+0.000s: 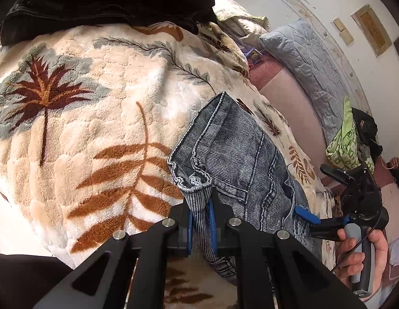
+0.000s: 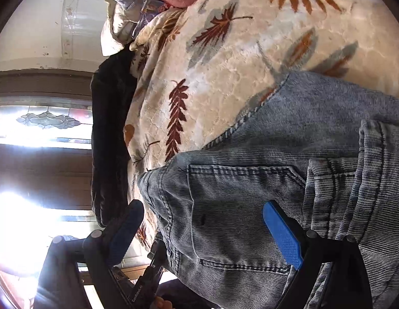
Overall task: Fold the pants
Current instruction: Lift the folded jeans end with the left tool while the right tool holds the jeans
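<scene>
Left gripper (image 1: 201, 221) clamped on jeans (image 1: 235, 154) hem; right gripper (image 2: 204, 234) released, jaws straddling jeans.

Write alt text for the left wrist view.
The left gripper is shut on a bunched edge of blue jeans that lie on a leaf-print blanket. At right, a hand holds the right gripper, open beside the jeans. A black garment lies at the blanket's far end.
</scene>
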